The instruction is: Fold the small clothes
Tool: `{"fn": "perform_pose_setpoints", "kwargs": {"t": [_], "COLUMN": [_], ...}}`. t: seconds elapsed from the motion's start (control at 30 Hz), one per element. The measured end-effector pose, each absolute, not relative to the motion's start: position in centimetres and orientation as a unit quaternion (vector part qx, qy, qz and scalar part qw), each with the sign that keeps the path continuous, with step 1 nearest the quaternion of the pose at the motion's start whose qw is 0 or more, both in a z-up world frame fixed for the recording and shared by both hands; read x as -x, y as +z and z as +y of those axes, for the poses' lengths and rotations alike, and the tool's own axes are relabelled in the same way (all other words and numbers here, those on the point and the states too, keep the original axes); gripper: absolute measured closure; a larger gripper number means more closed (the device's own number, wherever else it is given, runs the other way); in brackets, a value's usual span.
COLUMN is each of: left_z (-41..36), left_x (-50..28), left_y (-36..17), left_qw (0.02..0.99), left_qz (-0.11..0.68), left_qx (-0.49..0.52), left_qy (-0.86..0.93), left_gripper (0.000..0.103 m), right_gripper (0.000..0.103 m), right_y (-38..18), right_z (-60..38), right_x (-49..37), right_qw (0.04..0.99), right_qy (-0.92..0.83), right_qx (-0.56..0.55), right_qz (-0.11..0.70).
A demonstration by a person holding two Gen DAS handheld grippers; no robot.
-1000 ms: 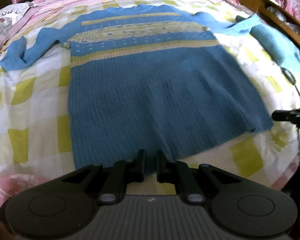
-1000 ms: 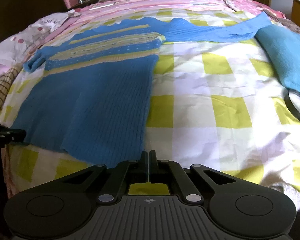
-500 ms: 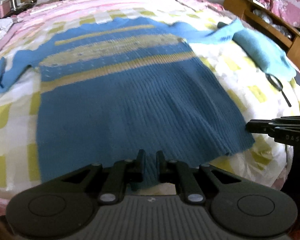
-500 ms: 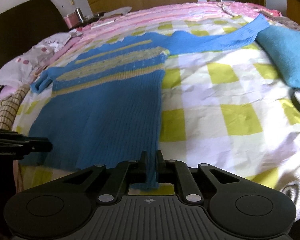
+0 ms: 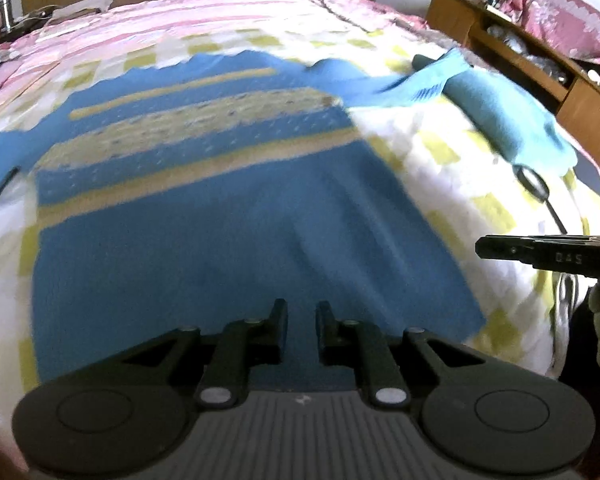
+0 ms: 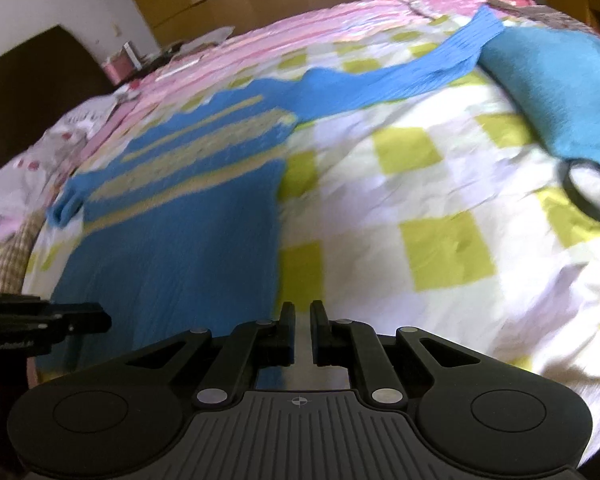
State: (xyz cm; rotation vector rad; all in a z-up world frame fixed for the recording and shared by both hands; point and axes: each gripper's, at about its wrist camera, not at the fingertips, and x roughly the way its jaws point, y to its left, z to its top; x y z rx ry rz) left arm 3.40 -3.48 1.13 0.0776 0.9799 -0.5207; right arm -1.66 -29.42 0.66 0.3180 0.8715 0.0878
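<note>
While the blue ribbed knit sweater with cream patterned bands across its chest (image 5: 220,216) lies spread flat on the yellow-and-white checked bedspread (image 6: 440,240), body unfolded and both sleeves stretched out to the sides, no fold looks made yet, so nearly all of the task seems left: sleeves in, then the body doubled over. The left tongs (image 5: 302,326) sit at the sweater's near hem about midway along it; their jaws have just been opening a little, and blue knit shows in the narrow gap, though whether the pads press on it I cannot tell. The right tongs (image 6: 303,330) hover just beside the sweater's near right corner, jaws a slit apart after opening slightly, with only pale bedspread showing between them and nothing gripped. Beyond the sweater's right sleeve lies a turquoise folded cloth (image 6: 560,92), and nearer than that a black-rimmed magnifying glass (image 6: 590,188). Both views are smeared with blur; the sweater's left cuff is cut off in the left view, and the hem under the tongs' bodies is hidden.
</note>
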Motion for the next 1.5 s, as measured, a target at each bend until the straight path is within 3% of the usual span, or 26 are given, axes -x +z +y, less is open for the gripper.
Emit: {"fn": "perform_pose_setpoints", "kwargs": {"t": [0.6, 0.77, 1.17, 1.43, 1.5], "left_z": [-11.8, -13.6, -15.2, -14.8, -14.5], "left_x": [-13.2, -15.2, -16.3, -15.8, -15.8], "left_y": [1.0, 0.9, -0.4, -0.7, -0.8], "left_qw": [0.860, 0.866, 0.864, 0.861, 0.861], "left_qz": [0.427, 0.414, 0.414, 0.418, 0.420], "left_qx": [0.008, 0.022, 0.033, 0.036, 0.037], "left_qy": [-0.279, -0.279, -0.285, -0.287, -0.284], "left_gripper": [0.075, 0.069, 0.062, 0.061, 0.061], "right_gripper": [0.088, 0.073, 0.064, 0.064, 0.073], "right_y": [3.8, 4.5, 3.2, 2.7, 2.8], "right_z": [-43.7, -47.0, -50.4, -49.9, -49.8], "right_x": [-11.2, -14.7, -19.7, -21.0, -21.1], "right_qw": [0.911, 0.914, 0.910, 0.913, 0.913], "right_qy": [-0.106, -0.143, -0.182, -0.191, -0.190], "right_qx": [-0.264, -0.280, -0.285, -0.263, -0.264], "right_qz": [0.297, 0.258, 0.241, 0.246, 0.247]}}
